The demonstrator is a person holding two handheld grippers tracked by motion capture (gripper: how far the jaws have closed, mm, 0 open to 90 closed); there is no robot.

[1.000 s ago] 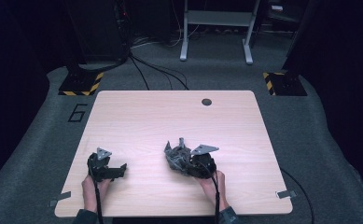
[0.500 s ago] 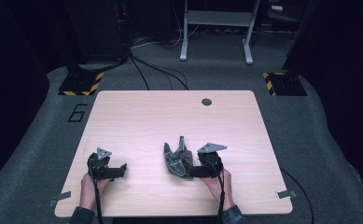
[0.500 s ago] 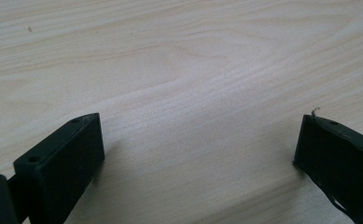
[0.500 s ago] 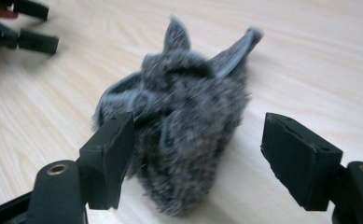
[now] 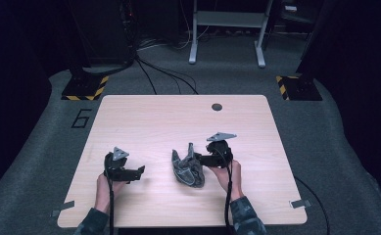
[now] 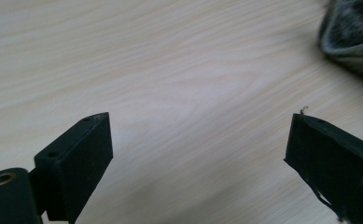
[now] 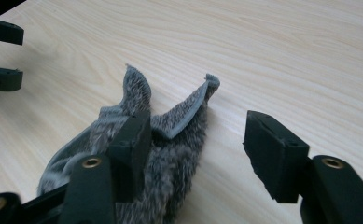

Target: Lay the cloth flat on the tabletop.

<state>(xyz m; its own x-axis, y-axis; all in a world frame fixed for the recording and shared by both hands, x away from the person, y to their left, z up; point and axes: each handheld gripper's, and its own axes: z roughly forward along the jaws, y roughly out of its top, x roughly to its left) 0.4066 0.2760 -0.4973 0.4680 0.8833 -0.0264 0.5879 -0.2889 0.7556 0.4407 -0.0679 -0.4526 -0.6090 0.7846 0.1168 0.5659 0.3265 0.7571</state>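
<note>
**Grey furry cloth beside the open right gripper**

We see a light wooden table [image 5: 144, 117] on a grey carpet. On the near half of the table, a little right of the middle, lies a crumpled grey furry cloth [image 5: 188, 167]. One corner of it stands up and points to the far side.

The right gripper [image 5: 201, 160] is held just to the right of the cloth, and it points left toward it. In the right gripper view its jaws stand apart, with bare wood between them. One jaw lies over the cloth [image 7: 170, 154], the other is over the table beside it. We cannot tell if the first jaw touches the fur. Two flaps of the cloth rise just beyond that jaw.

The left gripper [image 5: 140, 170] is at the near left part of the table, well apart from the cloth. Its jaws are wide open with only wood between them, and an edge of the cloth [image 6: 352, 37] shows in the far right corner of the left gripper view.

A small dark round spot [image 5: 217, 106] sits near the far edge of the table.
</note>
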